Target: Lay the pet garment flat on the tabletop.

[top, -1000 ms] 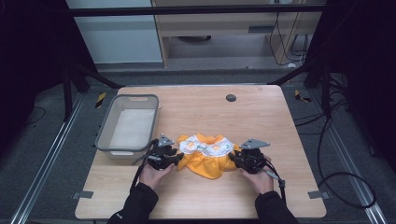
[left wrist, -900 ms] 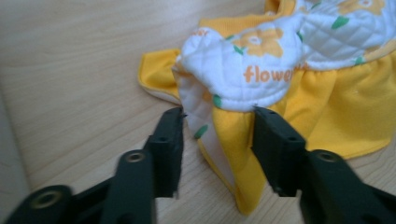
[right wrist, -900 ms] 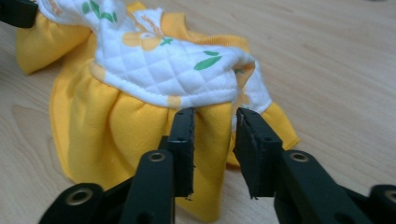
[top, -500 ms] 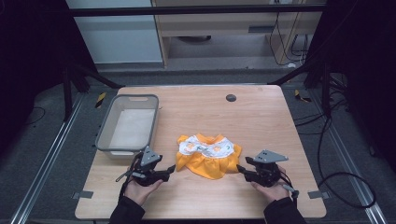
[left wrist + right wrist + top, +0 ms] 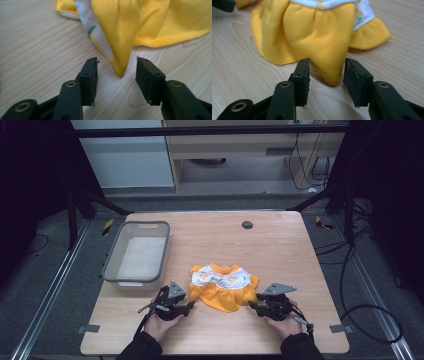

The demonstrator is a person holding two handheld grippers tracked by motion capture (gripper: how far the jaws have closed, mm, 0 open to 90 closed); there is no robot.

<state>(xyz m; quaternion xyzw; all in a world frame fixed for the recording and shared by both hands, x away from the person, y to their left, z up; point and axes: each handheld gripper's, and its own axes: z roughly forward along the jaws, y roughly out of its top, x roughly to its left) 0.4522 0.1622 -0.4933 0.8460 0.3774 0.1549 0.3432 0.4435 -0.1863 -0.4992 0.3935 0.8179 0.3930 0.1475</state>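
On the wooden counter (image 5: 300, 250), near its front edge, we are seeing a small yellow dress (image 5: 224, 287) lying flat, with a white printed bodice toward the far side and the yellow skirt spreading toward the person. We are holding the left claw (image 5: 189, 306) just beside the dress's left lower corner and the right claw (image 5: 253, 307) just beside its right lower corner, both low over the wood and pointing inward at the cloth. In the left gripper view, the left claw (image 5: 116, 72) is standing partly open after its jaws have just been closing, and a pointed fold of the dress (image 5: 130, 27) is reaching down into the gap between them; neither pad is pressing on the cloth, so it is gripping nothing. In the right gripper view, the right claw (image 5: 326, 72) is likewise standing partly open, its jaws having just been closing, with a rounded bulge of the skirt (image 5: 322, 40) sitting between them; the left pad is very near the fabric, but we are not seeing it pinched. To the left of the dress and farther back, a grey bin (image 5: 114, 265) is standing on the counter, well apart from both claws. A small dark disc (image 5: 247, 224) is lying on the wood near the far edge.
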